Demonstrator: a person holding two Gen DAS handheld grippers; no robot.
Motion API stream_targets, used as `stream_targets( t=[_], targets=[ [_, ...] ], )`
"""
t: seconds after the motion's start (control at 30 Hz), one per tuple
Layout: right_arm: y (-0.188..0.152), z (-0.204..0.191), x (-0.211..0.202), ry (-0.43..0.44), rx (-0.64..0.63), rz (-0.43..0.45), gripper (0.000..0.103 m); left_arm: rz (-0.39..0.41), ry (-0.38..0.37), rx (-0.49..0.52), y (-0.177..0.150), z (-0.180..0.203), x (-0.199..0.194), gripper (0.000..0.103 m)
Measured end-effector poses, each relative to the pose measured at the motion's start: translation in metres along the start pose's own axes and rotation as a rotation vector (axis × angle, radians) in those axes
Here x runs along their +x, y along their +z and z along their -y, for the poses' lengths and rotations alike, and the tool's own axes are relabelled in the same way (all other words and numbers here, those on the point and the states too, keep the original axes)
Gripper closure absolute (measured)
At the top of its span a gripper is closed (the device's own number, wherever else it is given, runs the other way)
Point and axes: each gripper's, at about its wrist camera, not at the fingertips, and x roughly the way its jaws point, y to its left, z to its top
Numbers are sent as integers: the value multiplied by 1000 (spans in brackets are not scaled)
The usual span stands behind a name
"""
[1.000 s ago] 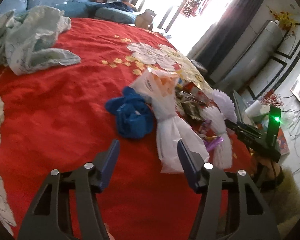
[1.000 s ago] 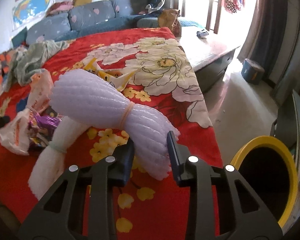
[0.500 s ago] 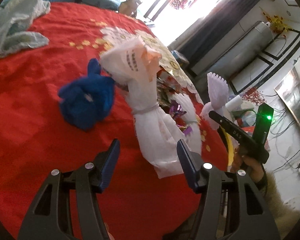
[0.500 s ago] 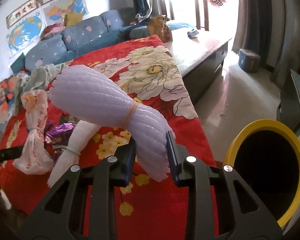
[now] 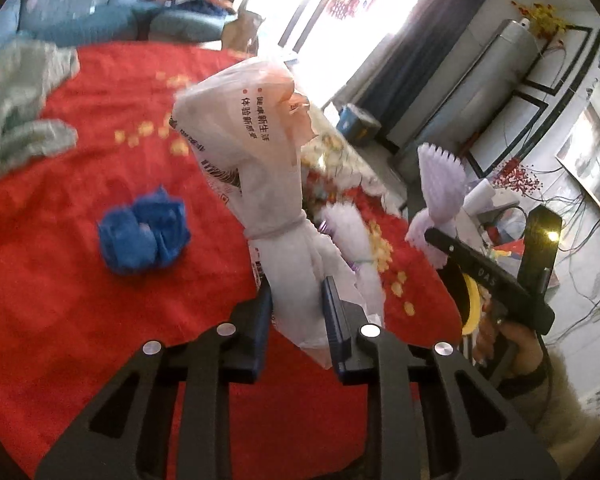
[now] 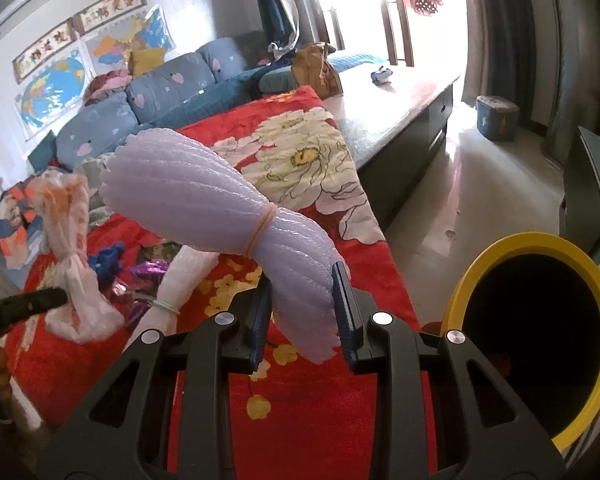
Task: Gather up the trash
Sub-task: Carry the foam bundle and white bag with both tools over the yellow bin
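The yellow-rimmed bin (image 6: 540,336), lower right, is showing only a dark interior. The left gripper (image 5: 298,312) is closing on the tied white bag (image 5: 276,216); the right gripper (image 6: 302,304) is clamping the lilac foam bundle (image 6: 220,216).

The left gripper (image 5: 296,312), black with blue pads, points downward, its jaws closing on a tied white plastic bag (image 5: 284,240) between them. The right gripper (image 6: 302,312), of the same make, clamps a bundled lilac foam net (image 6: 236,216). The hand (image 5: 508,344) carrying it, probably in a fuzzy pale sleeve, grips its handle.
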Motion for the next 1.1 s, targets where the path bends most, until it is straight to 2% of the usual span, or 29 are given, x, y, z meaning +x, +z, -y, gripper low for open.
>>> stream_targets(
  t=[0.2,0.47,0.7,1.1],
  targets=[
    [2,1,-10,26,24,21,80,103,50,70,19,18,-29,80],
    [7,4,-30,35,53,61,80,166,49,142,37,54,-38,80],
    [9,20,-44,24,103,84,80,171,44,202,39,90,-28,80],
    [1,57,-62,-45,174,121,80,173,47,311,38,141,-9,80]
  ],
)
